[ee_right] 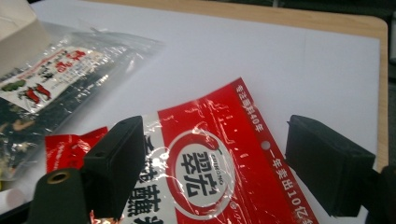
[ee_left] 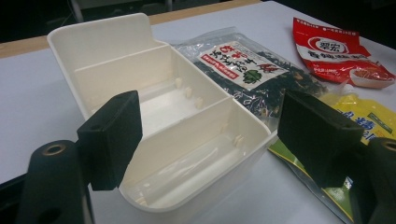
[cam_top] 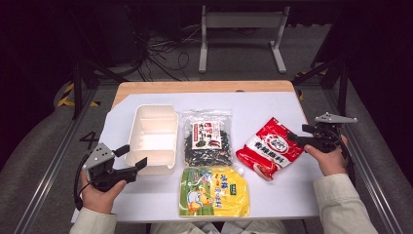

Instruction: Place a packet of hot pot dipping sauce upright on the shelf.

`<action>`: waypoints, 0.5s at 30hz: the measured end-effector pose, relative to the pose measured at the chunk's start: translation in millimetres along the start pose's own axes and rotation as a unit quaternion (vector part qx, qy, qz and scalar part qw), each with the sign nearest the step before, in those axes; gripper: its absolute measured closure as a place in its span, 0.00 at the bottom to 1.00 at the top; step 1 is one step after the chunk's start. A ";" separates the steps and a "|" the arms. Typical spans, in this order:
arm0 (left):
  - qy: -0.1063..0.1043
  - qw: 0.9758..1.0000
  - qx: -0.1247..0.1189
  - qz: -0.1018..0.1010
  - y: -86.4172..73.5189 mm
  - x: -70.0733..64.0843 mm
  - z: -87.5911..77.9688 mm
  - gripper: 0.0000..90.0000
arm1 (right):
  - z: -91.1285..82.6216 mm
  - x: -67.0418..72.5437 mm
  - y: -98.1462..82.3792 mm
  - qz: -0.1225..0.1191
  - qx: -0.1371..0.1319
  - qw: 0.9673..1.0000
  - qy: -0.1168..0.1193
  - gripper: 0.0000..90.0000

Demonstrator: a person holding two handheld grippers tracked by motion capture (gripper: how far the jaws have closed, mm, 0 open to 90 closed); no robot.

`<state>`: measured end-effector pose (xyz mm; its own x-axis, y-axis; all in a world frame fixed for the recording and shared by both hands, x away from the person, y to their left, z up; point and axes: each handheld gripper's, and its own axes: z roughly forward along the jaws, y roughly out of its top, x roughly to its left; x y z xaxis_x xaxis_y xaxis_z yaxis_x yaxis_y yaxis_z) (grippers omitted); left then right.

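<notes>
A white compartment box (cam_top: 152,137) stands at the left of the white mat, and its near corner (ee_left: 196,154) lies just ahead of my left gripper (ee_left: 210,135). That left gripper (cam_top: 132,157) is open, with nothing between its jaws. A red seasoning packet (cam_top: 269,147) lies flat at the right. My right gripper (cam_top: 298,135) hovers at the packet's right edge, open. Seen along its own jaws, the right gripper (ee_right: 224,158) has the red packet (ee_right: 205,172) lying below the gap, and the pads are not pressing it.
A clear bag of dark dried food (cam_top: 208,138) lies in the middle, beside the box. A yellow and green spout pouch (cam_top: 213,191) lies near the front edge. The white mat (cam_top: 272,105) covers a wooden table (cam_top: 195,87). Metal frame legs stand behind.
</notes>
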<state>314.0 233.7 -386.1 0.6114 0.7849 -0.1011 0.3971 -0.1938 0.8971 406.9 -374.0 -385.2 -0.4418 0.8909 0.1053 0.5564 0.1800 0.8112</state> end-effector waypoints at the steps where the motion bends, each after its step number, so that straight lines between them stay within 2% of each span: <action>1: 0.000 1.000 0.000 0.000 -0.1 0.2 0.1 0.26 | 2.7 -1.6 -1.7 0.001 0.004 1.000 -0.003 0.22; 7: 0.003 1.000 0.005 0.002 -1.2 0.2 1.8 0.26 | 15.9 -10.6 -11.1 0.021 0.030 0.999 -0.015 0.21; 15: 0.005 1.000 0.009 0.004 -2.2 -0.3 4.3 0.26 | 25.6 -20.5 -20.9 0.030 0.053 0.998 -0.031 0.20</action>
<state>316.0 231.4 -389.9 0.6072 0.7894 -0.0901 0.4056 -0.2104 0.8895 422.3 -385.3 -419.1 -0.3624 0.9251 0.1130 0.6527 0.1653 0.7394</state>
